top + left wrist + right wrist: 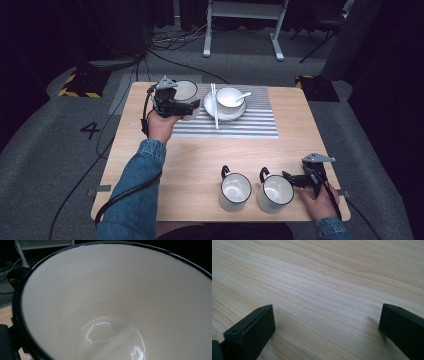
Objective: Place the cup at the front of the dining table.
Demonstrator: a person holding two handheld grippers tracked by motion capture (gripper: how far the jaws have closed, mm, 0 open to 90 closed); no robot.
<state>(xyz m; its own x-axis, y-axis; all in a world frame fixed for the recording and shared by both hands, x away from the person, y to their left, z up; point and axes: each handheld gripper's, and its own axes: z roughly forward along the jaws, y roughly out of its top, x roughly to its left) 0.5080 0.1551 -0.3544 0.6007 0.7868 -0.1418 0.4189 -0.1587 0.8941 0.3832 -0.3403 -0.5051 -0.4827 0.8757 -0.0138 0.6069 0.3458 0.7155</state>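
A white mug (pixel 186 90) with a black rim is at the back left of the table, by the left edge of the striped placemat (pixel 250 125). My left gripper (pixel 185 106) is shut on it from the left. In the left gripper view I look straight into the mug's (pixel 112 302) empty inside. Two more white mugs (pixel 235 191) (pixel 275 194) stand upright near the front edge. My right gripper (pixel 286 178) rests low on the table just right of them, its jaws wide open over bare wood (pixel 322 290) with nothing between them.
On the placemat sits a white plate (pixel 210 109) carrying a bowl (pixel 229 96) with a spoon (pixel 243 95). A pair of chopsticks (pixel 215 107) lies along the plate's left side. Cables run across the floor behind the wooden table (pixel 200 155).
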